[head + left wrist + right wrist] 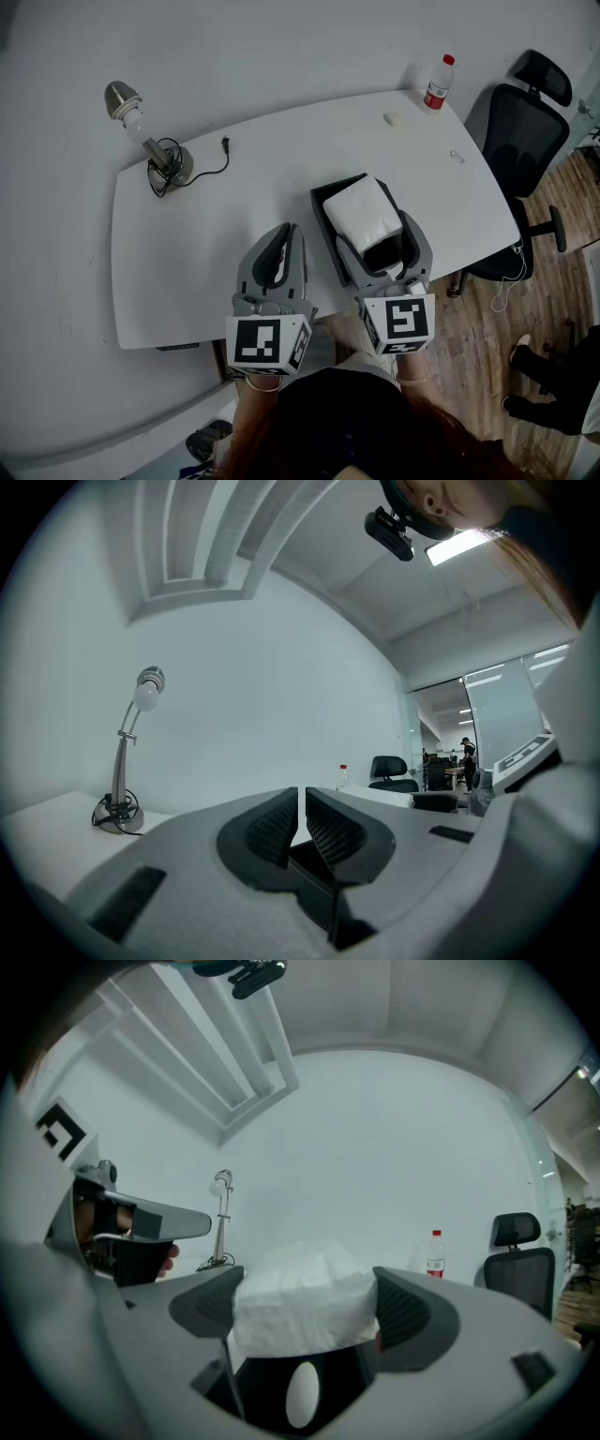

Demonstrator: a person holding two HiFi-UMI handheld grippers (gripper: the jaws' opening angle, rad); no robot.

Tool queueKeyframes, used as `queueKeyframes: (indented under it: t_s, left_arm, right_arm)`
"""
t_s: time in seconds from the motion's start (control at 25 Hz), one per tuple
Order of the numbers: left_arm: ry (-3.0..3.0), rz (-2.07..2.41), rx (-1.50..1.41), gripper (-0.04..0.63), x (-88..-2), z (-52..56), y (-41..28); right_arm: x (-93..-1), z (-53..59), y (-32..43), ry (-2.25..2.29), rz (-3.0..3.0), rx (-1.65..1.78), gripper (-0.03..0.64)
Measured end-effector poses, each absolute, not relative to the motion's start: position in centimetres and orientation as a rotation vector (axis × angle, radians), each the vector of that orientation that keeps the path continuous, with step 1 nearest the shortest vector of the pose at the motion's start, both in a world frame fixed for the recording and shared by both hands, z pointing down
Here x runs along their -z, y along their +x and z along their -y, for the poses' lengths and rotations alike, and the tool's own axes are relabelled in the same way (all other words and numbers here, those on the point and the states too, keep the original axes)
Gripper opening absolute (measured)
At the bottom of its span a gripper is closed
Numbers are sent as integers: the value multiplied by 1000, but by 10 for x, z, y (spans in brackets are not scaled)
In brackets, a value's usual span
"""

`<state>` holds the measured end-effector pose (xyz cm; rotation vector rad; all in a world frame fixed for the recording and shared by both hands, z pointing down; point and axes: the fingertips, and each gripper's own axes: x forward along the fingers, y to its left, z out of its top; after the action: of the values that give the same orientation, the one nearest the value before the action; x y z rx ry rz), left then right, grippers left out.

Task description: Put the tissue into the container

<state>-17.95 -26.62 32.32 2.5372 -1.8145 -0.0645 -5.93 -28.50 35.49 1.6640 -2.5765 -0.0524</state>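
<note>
Inspection note, head view: both grippers were held side by side at the near edge of the white table (pixel 234 187), marker cubes toward the person, jaws pointing away across the top. L gripper (pixel 286 230) sat over bare table, well left of the container (pixel 322 199). Its own view showed the L gripper (pixel 301 808) with pads drawn almost together, only a thin slit between them, nothing held. R gripper (pixel 375 234) reached over the black container, approx. in line with its long side. Its jaws were spread wide and clamped on the tissue (pixel 364 214), a white, crumpled, blocky wad. In the R gripper view the tissue (pixel 302 1312) filled the gap of the R gripper (pixel 305 1297), pressed against both pads and bulging above them. From the head view the tissue covered most of the container's opening; whether it touched the bottom or hung above it could not be told. Elsewhere on the table: a desk lamp (pixel 141 127) w/ coiled cord at the far left, a bottle (pixel 437 82) w/ red cap at the far right corner. A black office chair (pixel 525 131) stood beside the right end.
</note>
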Motion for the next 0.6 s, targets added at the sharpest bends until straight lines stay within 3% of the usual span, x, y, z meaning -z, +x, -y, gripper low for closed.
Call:
queueKeyframes:
  t_s: [0.6]
  left_arm:
    - [2521, 1767, 69, 44, -334, 287, -190]
  right_arm:
    - [-388, 312, -67, 1646, 2430, -39, 417]
